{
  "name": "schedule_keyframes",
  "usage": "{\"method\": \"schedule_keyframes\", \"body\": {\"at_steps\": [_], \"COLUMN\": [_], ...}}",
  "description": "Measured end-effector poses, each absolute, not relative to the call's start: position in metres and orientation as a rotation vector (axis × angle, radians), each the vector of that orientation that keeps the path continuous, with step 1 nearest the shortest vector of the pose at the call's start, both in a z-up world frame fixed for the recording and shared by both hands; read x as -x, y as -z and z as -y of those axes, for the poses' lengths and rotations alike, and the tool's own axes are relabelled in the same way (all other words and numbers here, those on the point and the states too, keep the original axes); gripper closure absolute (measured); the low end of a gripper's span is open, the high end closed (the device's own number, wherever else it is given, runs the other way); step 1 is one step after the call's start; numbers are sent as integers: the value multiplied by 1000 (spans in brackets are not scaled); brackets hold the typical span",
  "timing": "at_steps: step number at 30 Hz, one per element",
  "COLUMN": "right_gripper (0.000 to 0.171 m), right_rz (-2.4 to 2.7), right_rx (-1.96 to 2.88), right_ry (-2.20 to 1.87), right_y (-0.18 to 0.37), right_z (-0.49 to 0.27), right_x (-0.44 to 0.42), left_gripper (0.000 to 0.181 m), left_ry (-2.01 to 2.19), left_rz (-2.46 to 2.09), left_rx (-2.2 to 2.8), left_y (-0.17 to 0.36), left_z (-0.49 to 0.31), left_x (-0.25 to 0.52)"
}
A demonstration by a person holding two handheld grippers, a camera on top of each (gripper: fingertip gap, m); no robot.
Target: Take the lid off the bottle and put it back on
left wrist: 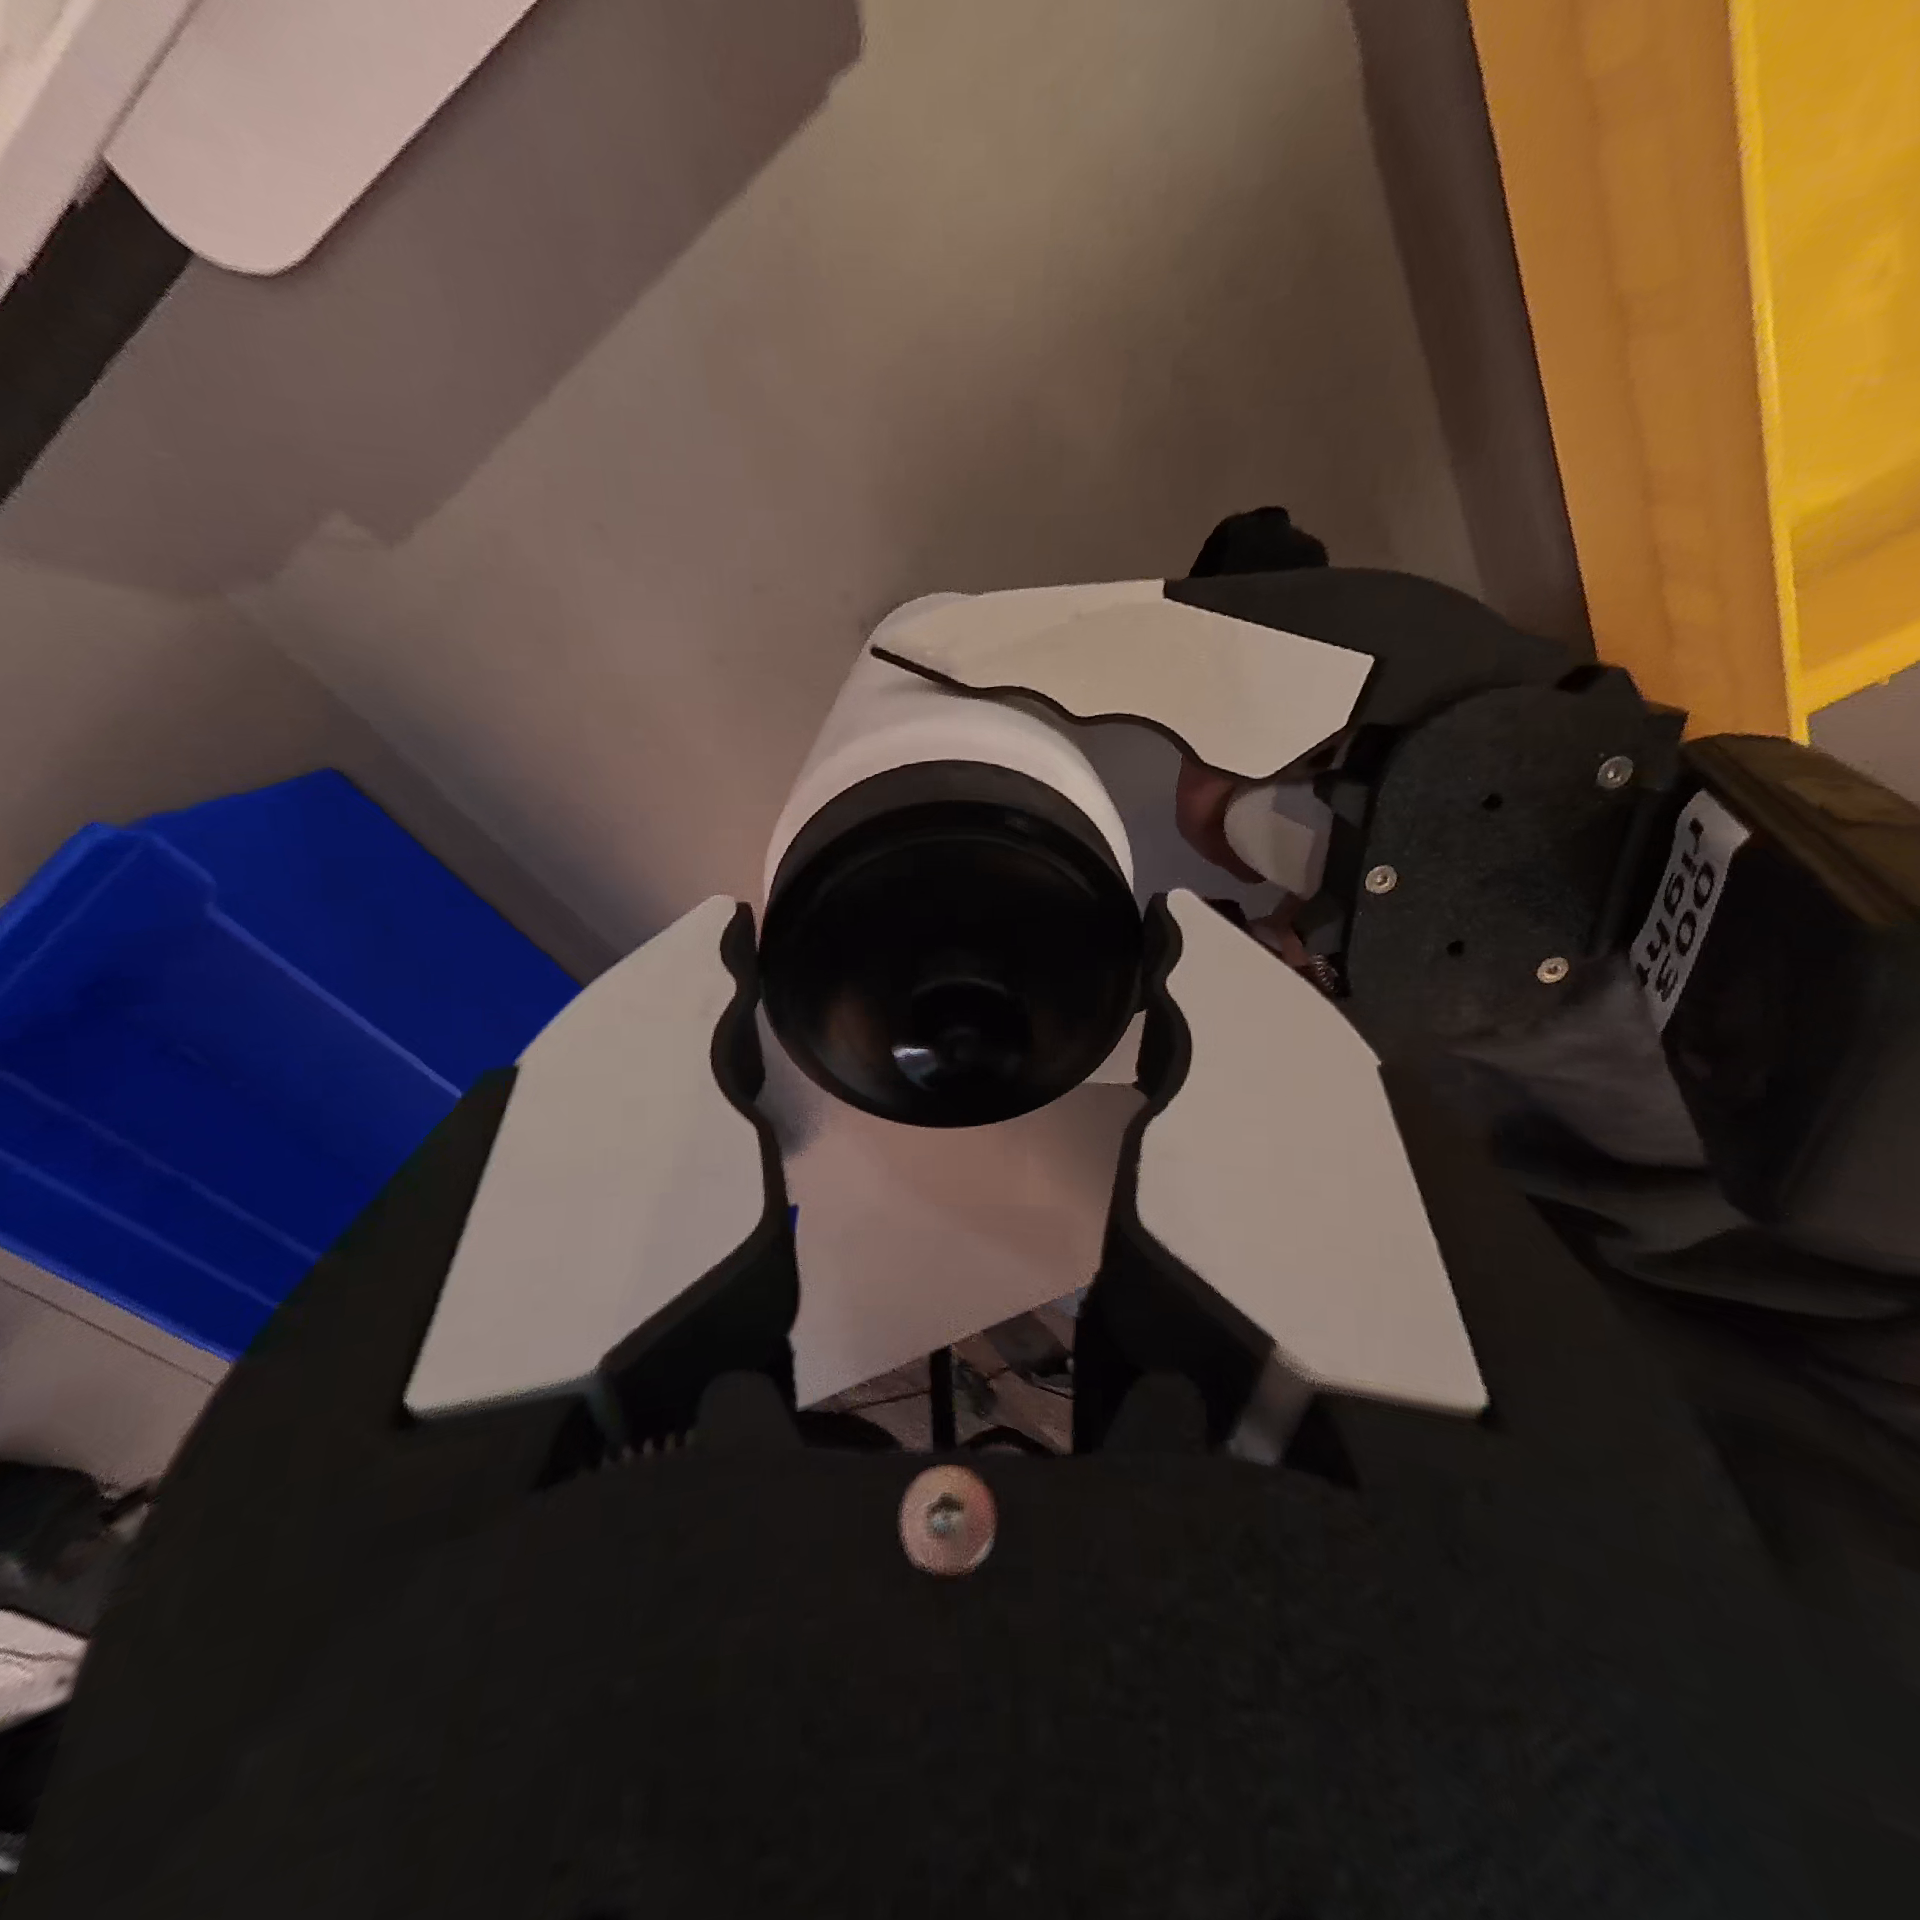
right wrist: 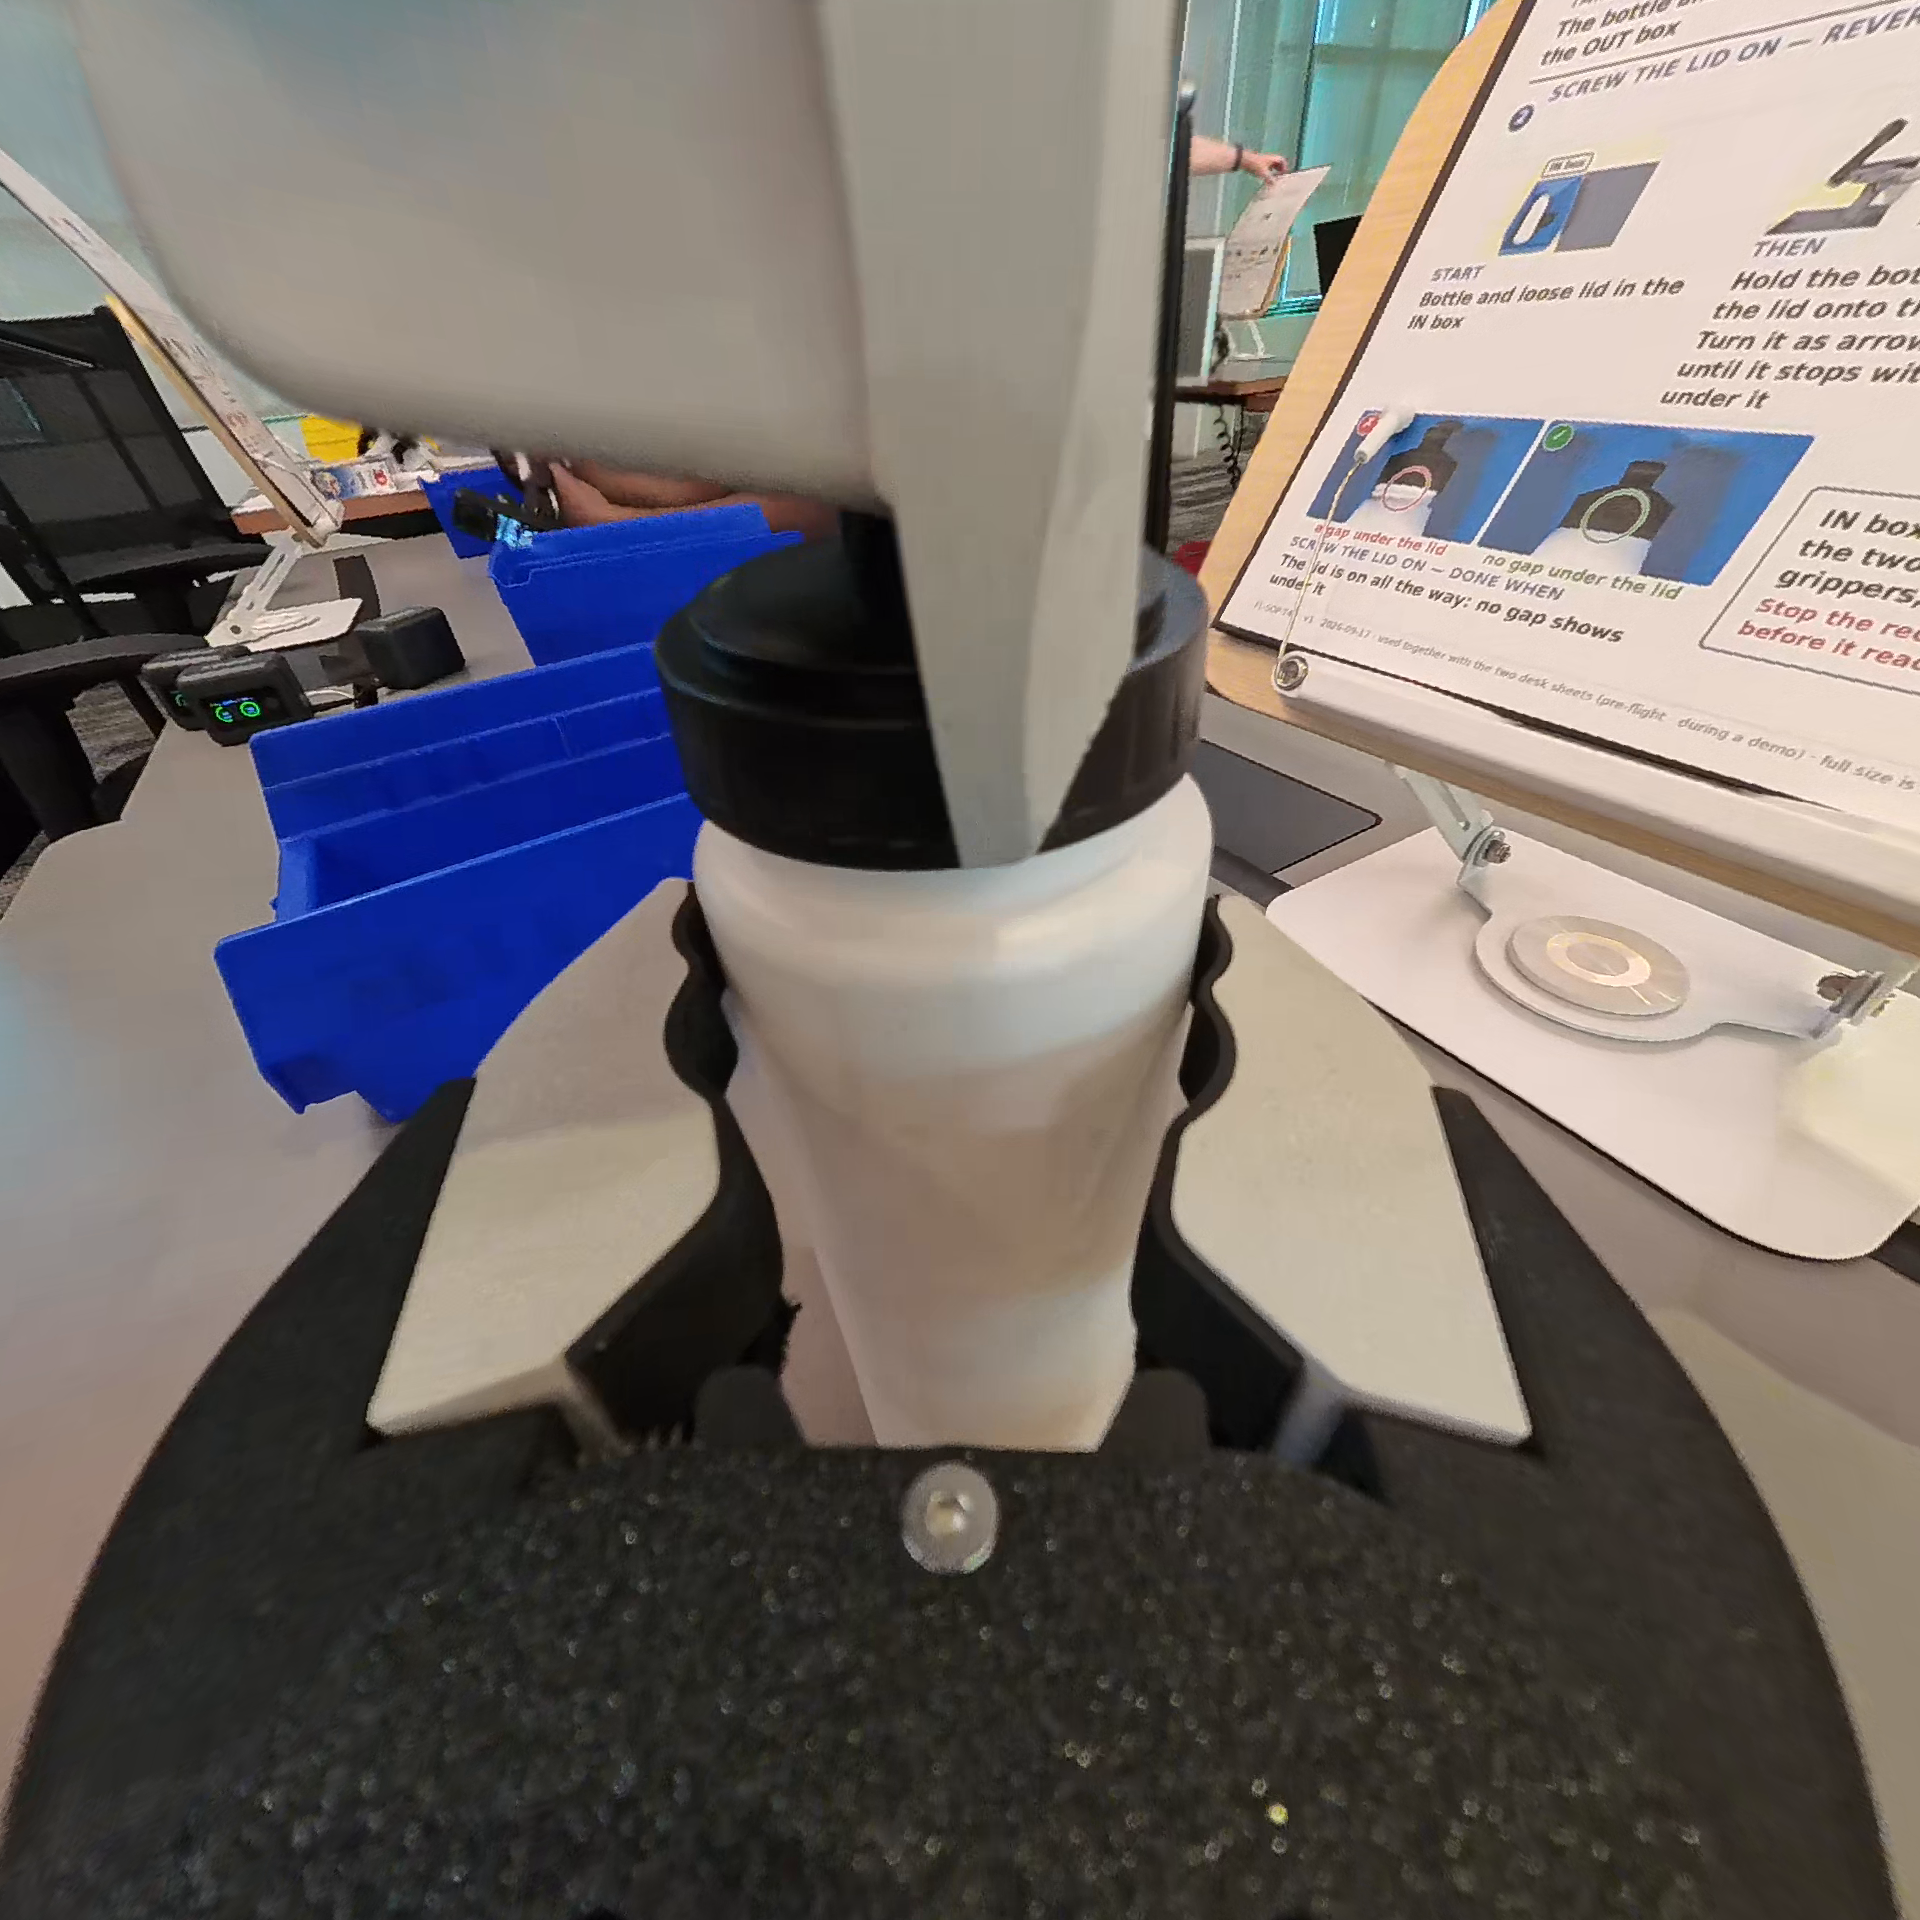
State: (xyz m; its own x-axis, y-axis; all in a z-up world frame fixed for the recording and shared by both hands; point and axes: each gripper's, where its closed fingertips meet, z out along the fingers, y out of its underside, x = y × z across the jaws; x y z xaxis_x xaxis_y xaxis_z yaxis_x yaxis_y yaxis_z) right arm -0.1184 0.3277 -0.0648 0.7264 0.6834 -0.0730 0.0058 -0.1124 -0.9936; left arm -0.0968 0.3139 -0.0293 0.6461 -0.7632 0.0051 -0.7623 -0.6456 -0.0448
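bottle 1 | lid 1 | gripper 2 | blue bins 3

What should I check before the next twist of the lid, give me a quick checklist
1. Right gripper clamped on the bottle body: ok.
2. Left gripper fingers either side of the lid: ok.
3. Lid sits on the bottle neck: ok.
4. Gap under the lid closed all round: cannot tell, a left finger hides part of the seam.
5. Blue bin clear of both grippers: ok.
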Motion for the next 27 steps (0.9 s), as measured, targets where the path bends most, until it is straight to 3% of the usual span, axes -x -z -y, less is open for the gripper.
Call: {"method": "schedule_keyframes", "body": {"at_steps": [20, 25, 27], "right_gripper": [85, 85, 85], "right_rz": [588, 567, 570], "right_rx": [1614, 1616, 1615], "right_ry": [-624, -628, -626], "right_y": [65, 65, 66], "right_z": [-329, -331, -331], "right_x": [124, 122, 122], "left_gripper": [110, 106, 92], "left_ry": [26, -5, -22], "left_rz": [-2547, -2568, -2473], "left_rx": [1827, 1782, 1805], "left_y": [31, 34, 35], "left_z": [-310, -314, -320], "left_x": [104, 101, 99]}}
